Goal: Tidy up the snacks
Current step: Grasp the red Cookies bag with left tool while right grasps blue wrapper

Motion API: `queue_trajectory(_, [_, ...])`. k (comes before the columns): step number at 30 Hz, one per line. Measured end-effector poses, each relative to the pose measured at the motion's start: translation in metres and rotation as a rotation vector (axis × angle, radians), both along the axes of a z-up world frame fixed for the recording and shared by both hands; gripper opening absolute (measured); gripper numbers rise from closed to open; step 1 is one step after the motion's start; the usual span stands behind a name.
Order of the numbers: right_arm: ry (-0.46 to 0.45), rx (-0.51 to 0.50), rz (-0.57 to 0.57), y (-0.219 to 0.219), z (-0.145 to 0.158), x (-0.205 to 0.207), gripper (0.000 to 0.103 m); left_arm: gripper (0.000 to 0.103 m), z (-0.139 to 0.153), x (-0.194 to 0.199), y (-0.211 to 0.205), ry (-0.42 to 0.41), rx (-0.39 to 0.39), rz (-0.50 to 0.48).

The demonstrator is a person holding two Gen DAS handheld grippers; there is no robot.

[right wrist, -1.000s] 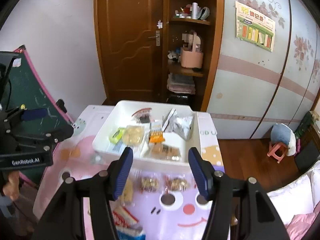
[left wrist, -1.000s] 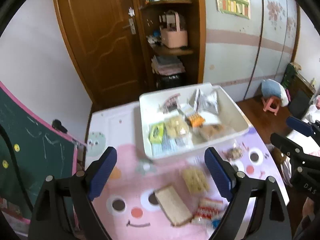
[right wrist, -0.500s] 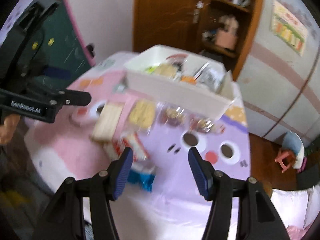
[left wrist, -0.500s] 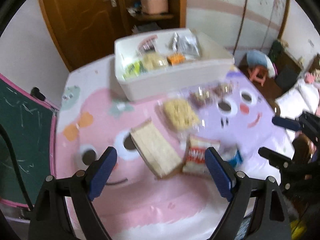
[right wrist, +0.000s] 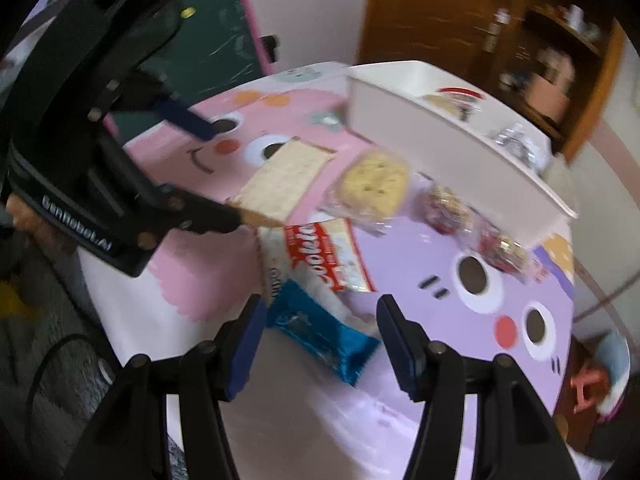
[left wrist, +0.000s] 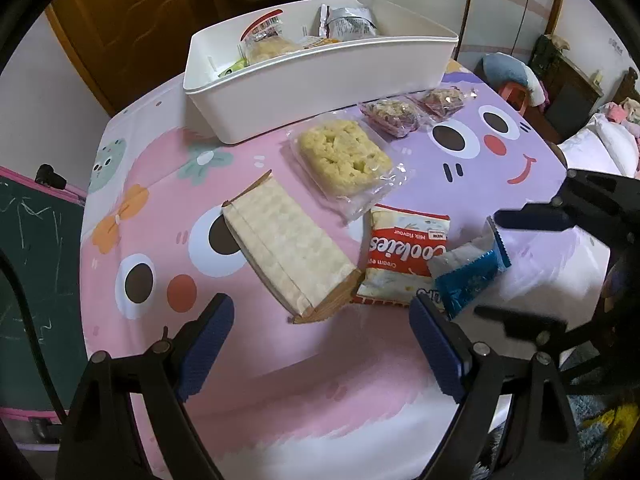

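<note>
**Blue wrapper lined up between the right gripper's jaws**

Blue foil marked the nearest snack: the blue packet (right wrist: 320, 334) lay at the near edge of the table (left wrist: 280, 380), farthest from the white bin (left wrist: 320, 76). The right gripper (right wrist: 318, 334) hung just over it with its jaws moderately apart and nothing clamped; the packet sat in the gap, but the pads did not appear to press on it, so it looked like a pick being set up. The left gripper (left wrist: 320, 328) stood wide and empty, short of the cracker pack (left wrist: 286, 246), which lay on the near side of the bin beside the red cookies bag (left wrist: 404, 256). Closer to the bin sat the clear-wrapped rice cake (left wrist: 344, 160), and two small nut bars (left wrist: 394, 114) lay almost against the bin's front wall. The bin already held several snacks, so the loose ones were probably spread in front of it to be reached one by one and dropped in.

Compared with a second earlier, both grippers had come down and tipped toward the table: then the views looked across the room at the door and into the bin from above; now the loose snacks filled both views and the bin was seen from its side. Neither gripper's opening had changed.
</note>
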State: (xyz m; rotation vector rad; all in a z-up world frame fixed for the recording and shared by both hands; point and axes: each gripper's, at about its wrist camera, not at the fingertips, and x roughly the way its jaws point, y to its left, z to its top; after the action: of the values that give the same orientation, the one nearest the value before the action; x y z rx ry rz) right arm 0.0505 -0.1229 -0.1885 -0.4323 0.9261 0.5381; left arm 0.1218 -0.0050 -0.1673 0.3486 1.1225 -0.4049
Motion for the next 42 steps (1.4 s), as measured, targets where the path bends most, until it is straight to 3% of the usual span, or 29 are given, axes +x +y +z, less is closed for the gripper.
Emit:
queue_trajectory(5, [0.053,-0.053,0.044,0.003,-0.021,0.005,0.058,0.089,-0.004,0.007,-0.003,0.013,-0.006,-0.006])
queue_trajectory(6, [0.059,-0.056,0.042,0.002,-0.024,0.004,0.053,0.089,-0.005,0.008,-0.005,0.015,-0.006,-0.009])
queue_trajectory(7, [0.068,-0.059,0.032,0.001,-0.027,0.005,0.042,0.089,-0.006,0.009,-0.006,0.017,-0.007,-0.012])
queue_trajectory(10, [0.105,-0.006,-0.056,-0.014,-0.030,0.011,0.033,0.089,-0.010,0.013,-0.012,0.033,-0.017,-0.026])
queue_trajectory(13, [0.132,0.098,-0.172,-0.037,-0.028,0.015,0.031,0.089,-0.015,0.014,-0.024,0.040,-0.027,-0.054])
queue_trajectory(19, [0.116,0.173,-0.451,-0.080,-0.025,0.013,0.031,0.086,-0.030,0.016,-0.055,0.035,0.005,-0.118])
queue_trajectory(23, [0.136,0.238,-0.556,-0.102,-0.026,0.011,0.031,0.081,-0.042,0.017,-0.072,0.048,0.020,-0.145])
queue_trajectory(27, [0.141,0.253,-0.588,-0.110,-0.025,0.010,0.031,0.071,-0.053,0.021,-0.081,0.079,0.032,-0.151])
queue_trajectory(32, [0.131,0.236,-0.591,-0.107,-0.024,0.012,0.031,0.066,-0.054,0.029,-0.076,0.124,-0.019,-0.121])
queue_trajectory(34, [0.129,0.237,-0.590,-0.106,-0.025,0.012,0.031,0.049,-0.052,0.028,-0.075,0.118,-0.022,-0.121])
queue_trajectory(35, [0.129,0.240,-0.589,-0.107,-0.024,0.008,0.031,0.046,-0.050,0.027,-0.074,0.121,-0.031,-0.119])
queue_trajectory(42, [0.108,0.240,-0.584,-0.105,-0.017,0.004,0.031,0.044,-0.041,0.016,-0.059,0.124,-0.106,-0.061])
